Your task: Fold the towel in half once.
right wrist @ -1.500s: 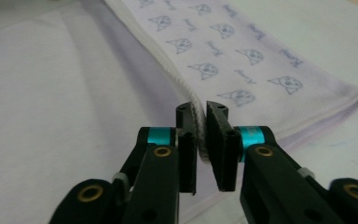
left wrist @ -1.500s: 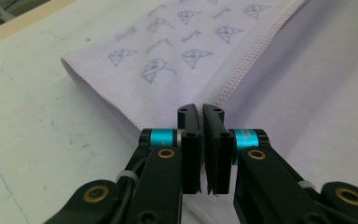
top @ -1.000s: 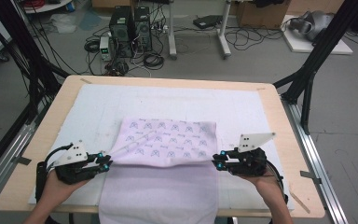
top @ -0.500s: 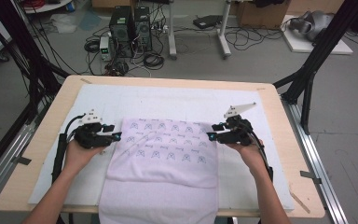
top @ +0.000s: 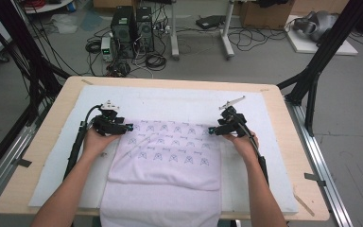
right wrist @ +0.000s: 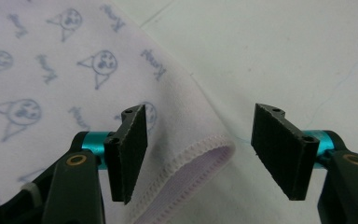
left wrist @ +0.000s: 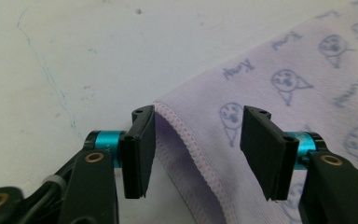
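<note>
Cables and computer towers [top: 132, 23] are crowding the floor behind a wooden counter [top: 47, 127], where both claws, left claw [top: 128, 127] and right claw [top: 211, 130], are gaping, released, over a folded lilac towel [top: 168, 156].

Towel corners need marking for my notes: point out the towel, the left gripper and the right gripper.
towel [top: 170, 151], high view, middle of the printed top layer.
left gripper [left wrist: 196, 140], left gripper view, gap between its open jaws.
right gripper [right wrist: 200, 144], right gripper view, gap between its open jaws.

A white mat [top: 179, 101] covers most of the wooden table [top: 42, 142]. On the grey floor behind the table, two black computer boxes [top: 131, 24] stand side by side with many black cables [top: 153, 59] around them. A cardboard box [top: 264, 12] sits farther back.
</note>
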Demonstrator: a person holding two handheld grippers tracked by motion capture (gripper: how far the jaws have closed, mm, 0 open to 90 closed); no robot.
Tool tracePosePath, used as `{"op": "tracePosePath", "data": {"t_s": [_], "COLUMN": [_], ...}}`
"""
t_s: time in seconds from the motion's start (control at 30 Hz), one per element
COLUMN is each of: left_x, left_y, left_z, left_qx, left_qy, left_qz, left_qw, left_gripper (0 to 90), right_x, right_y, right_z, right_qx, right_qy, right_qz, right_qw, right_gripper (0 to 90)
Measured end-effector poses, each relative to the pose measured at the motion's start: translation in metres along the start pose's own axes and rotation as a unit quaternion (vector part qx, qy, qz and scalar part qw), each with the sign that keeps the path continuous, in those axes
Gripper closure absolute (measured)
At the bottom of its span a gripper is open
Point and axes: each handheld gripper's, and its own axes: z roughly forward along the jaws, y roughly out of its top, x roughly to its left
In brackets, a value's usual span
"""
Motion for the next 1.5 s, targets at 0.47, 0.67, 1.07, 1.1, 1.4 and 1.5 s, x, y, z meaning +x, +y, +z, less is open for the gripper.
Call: {"op": "tracePosePath", "data": {"t_s": [0.47,0.67,1.07,1.1,1.4,1.5], "left_x": [0.011,0.015,0.031,0.033,0.043,0.036], "left_y": [0.017,0.062,0.094,0.087,0.037,0.022], "left_z": [-0.016,-0.045,-0.075,-0.072,-0.069,-0.069], "left_qx": [-0.047,-0.097,-0.119,-0.113,-0.091,-0.090], "left_qy": [0.004,0.012,0.022,0.025,0.024,0.015], "left_qz": [-0.036,-0.016,0.000,-0.003,-0.018,-0.011], "left_qw": [0.9982,0.9951,0.9927,0.9932,0.9954,0.9958], "left_gripper": [87.4,87.5,62.3,59.1,51.2,50.5], "right_x": [0.006,-0.002,-0.013,-0.015,-0.009,0.002], "right_y": [0.022,0.058,0.108,0.102,0.048,0.035], "right_z": [-0.006,-0.042,-0.089,-0.083,-0.058,-0.055], "right_qx": [-0.007,-0.038,-0.084,-0.080,-0.053,-0.047], "right_qy": [-0.041,-0.074,-0.086,-0.075,-0.030,-0.015], "right_qz": [-0.049,-0.052,-0.067,-0.057,-0.035,-0.042], "right_qw": [0.9979,0.9952,0.9905,0.9922,0.9975,0.9979], "right_gripper": [85.4,85.4,63.4,62.8,55.5,55.5]}}
